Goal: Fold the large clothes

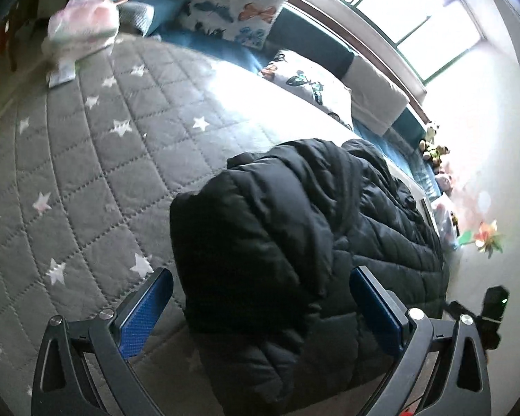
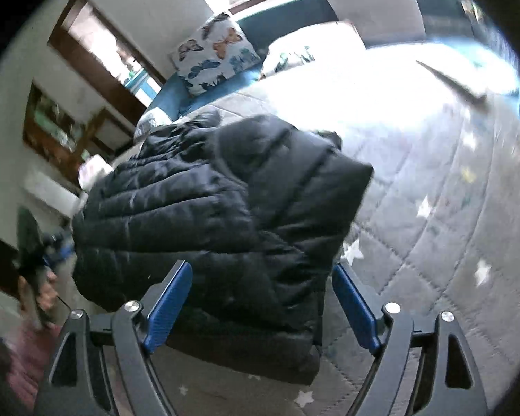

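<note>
A black quilted puffer jacket (image 1: 294, 228) lies bunched on a grey quilt with white stars (image 1: 86, 159). It also shows in the right wrist view (image 2: 218, 215). My left gripper (image 1: 260, 287) is open, its blue-padded fingers (image 1: 145, 305) standing on either side of the jacket's near fold, just above it. My right gripper (image 2: 263, 284) is open too, with blue pads (image 2: 355, 308) either side of the jacket's lower edge. Neither holds any cloth.
Butterfly-print pillows (image 1: 235, 3) and a blue cushion (image 1: 163, 7) lie at the head of the bed under a bright window (image 1: 416, 10). Folded pink and white clothes (image 1: 83, 20) sit at the quilt's far left corner. Toys (image 1: 433, 152) line the right wall. The other hand-held gripper (image 2: 34, 263) shows at left.
</note>
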The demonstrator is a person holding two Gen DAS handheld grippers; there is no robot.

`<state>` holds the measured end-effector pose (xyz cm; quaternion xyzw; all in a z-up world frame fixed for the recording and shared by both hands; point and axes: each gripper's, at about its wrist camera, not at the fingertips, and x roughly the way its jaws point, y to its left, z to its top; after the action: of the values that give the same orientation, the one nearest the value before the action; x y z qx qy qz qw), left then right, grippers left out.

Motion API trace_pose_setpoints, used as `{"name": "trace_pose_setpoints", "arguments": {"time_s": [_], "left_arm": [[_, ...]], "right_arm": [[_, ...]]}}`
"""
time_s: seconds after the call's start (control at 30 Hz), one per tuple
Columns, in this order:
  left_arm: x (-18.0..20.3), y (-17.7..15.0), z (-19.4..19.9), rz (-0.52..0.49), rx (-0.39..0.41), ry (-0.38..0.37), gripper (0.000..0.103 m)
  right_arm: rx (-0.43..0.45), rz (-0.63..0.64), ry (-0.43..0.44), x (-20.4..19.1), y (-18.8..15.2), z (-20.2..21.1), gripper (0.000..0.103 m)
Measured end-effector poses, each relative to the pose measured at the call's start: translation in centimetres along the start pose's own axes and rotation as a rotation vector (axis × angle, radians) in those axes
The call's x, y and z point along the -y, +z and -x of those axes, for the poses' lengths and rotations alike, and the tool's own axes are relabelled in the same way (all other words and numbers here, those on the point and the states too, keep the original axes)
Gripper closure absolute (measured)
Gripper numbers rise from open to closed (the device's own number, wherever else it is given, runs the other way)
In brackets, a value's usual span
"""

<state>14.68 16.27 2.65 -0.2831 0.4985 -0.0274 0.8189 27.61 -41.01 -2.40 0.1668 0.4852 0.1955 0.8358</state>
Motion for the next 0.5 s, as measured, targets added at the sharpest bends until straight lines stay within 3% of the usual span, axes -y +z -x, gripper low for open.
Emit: {"name": "trace_pose_setpoints", "arguments": {"time_s": [0.2, 0.27, 0.5], "left_arm": [[-1.4, 0.6, -1.6, 0.052, -0.035, -0.070, 0.000], [-1.8, 0.7, -2.2, 0.072, -0.045, -0.070, 0.000], [-2.6, 1.2, -4.5, 0.114, -0.083, -0.119, 0.000]], "right_arm": [[-0.082, -0.075, 0.080, 1.5, 0.7, -3.7, 0.006], [-0.095, -0.093, 0.110, 1.8, 0.8, -4.4, 0.000], [-0.133, -0.104, 0.156, 1.8, 1.7, -6.0, 0.000]]}}
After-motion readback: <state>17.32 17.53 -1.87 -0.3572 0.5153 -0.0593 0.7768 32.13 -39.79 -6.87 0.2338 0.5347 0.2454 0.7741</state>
